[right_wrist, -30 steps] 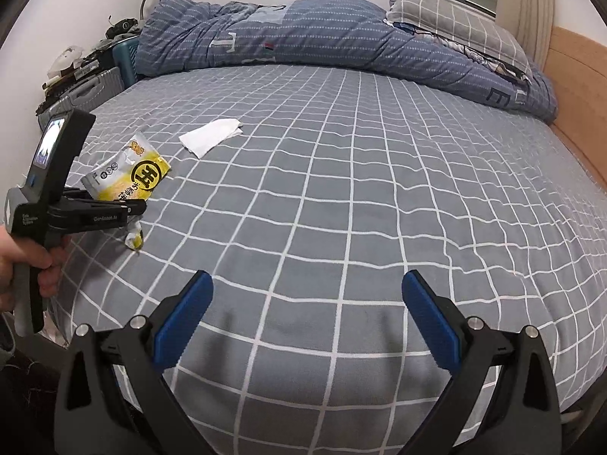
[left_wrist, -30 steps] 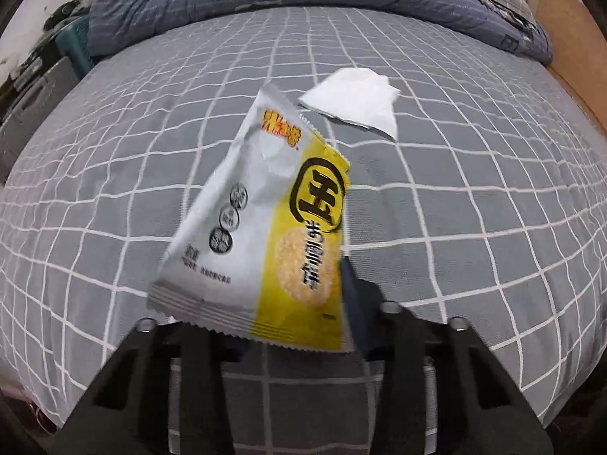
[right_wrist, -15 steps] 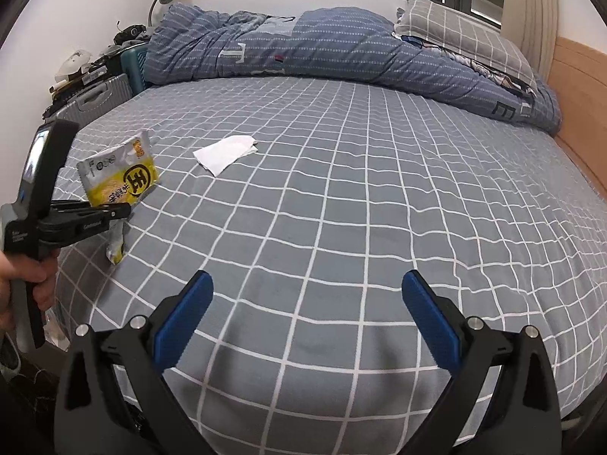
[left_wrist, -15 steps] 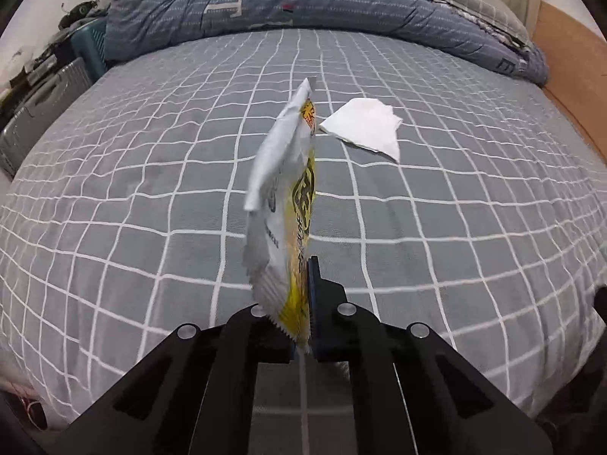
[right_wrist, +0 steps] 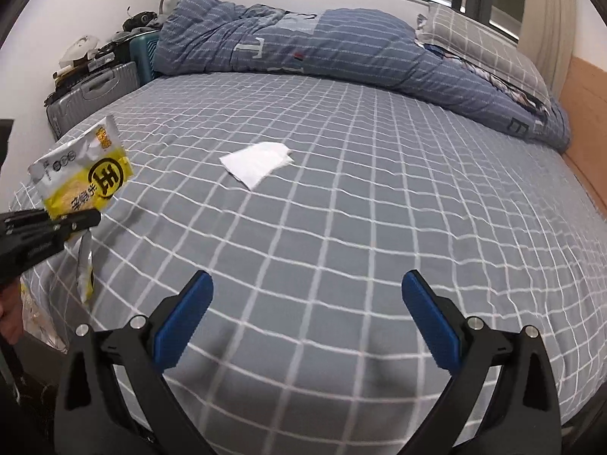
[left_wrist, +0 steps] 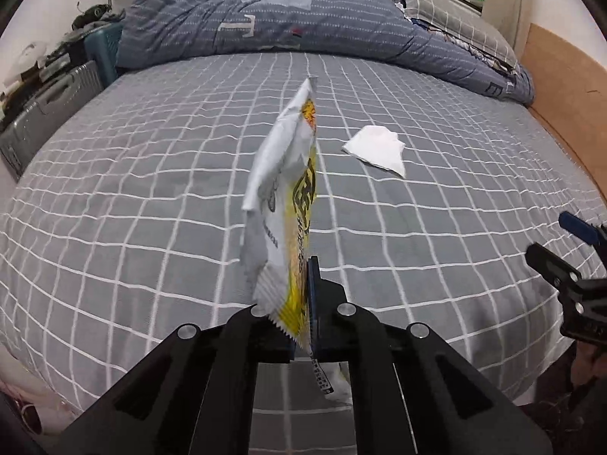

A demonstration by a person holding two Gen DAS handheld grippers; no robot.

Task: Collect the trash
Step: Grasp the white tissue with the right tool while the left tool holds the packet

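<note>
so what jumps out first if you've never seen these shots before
The yellow and white snack wrapper stands out first, pinched at its lower edge in the shut left gripper and held up above the near edge of the grey checked bed. Next is the white tissue lying flat and alone on the sheet towards the middle. The right gripper hangs open and empty over the bed's near side.

A bed [right_wrist: 341, 227] covered in a grey sheet with white grid lines. A white tissue [right_wrist: 258, 163] lies flat on it, ahead of the right gripper's fingers [right_wrist: 182, 318]. A rumpled blue quilt [right_wrist: 303, 49] is heaped beyond.
</note>
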